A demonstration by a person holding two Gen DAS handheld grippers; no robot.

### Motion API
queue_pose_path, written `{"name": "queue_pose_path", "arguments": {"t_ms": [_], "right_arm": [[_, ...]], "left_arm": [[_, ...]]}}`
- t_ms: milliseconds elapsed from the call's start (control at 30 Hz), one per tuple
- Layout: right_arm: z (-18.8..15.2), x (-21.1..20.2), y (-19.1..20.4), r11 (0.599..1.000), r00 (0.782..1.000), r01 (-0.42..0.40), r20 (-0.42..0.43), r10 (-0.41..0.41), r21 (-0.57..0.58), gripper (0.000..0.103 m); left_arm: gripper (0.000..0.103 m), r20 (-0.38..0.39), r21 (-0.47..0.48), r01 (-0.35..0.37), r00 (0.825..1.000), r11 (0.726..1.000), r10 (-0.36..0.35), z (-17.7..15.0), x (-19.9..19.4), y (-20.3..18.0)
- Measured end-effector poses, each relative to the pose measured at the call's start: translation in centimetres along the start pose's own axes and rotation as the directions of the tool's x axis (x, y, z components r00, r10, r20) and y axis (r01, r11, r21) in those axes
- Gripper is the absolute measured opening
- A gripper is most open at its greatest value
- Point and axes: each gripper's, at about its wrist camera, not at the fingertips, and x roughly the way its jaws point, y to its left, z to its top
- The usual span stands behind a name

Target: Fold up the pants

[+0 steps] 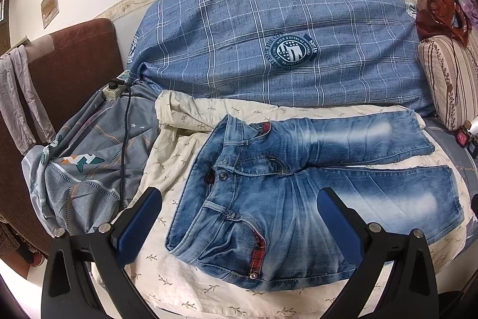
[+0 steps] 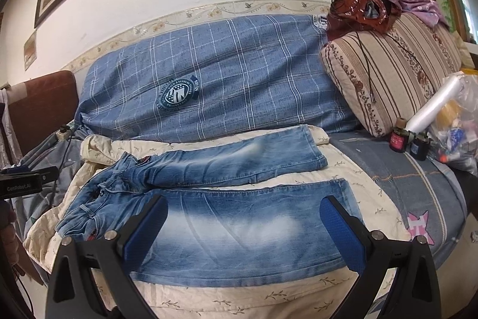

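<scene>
Faded blue jeans (image 1: 298, 169) lie flat on a cream leaf-print blanket (image 1: 179, 274), waistband to the left, both legs spread apart and running to the right. My left gripper (image 1: 239, 214) is open and empty, hovering above the waist and near hip. The jeans also show in the right wrist view (image 2: 239, 223). My right gripper (image 2: 243, 226) is open and empty, hovering above the near leg. The far leg (image 2: 239, 157) lies beside the blue pillow.
A large blue checked pillow (image 1: 269, 44) lies behind the jeans. A striped cushion (image 2: 388, 73) with a brown bag (image 2: 358, 8) stands at the right. Small bottles (image 2: 398, 139) and a plastic bag (image 2: 457, 124) sit far right. A power strip and black cable (image 1: 125, 115) lie left.
</scene>
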Motion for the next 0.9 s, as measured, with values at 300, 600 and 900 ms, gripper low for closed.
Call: {"name": "queue_pose_path", "arguments": {"t_ms": [300,600,900], "right_arm": [[0.8,-1.4,0.6,1.0,1.0,0.004,0.028,-0.004,-0.018,0.103],[1.5,-0.7,1.2,0.999,1.0,0.017,0.015,-0.017,-0.037,0.103],[2.6,2.4,2.0,0.999,1.0,0.017,-0.012,-0.017,-0.041,0.103]], "left_arm": [[0.103,0.02,-0.002,0.007,1.0,1.0,-0.007,0.2,-1.1,0.1],[0.103,0.007,-0.012,0.013,1.0,1.0,-0.013,0.4,0.2,0.5],[0.103,-0.024,-0.008,0.002,1.0,1.0,-0.002,0.9,3.3,1.2]]}}
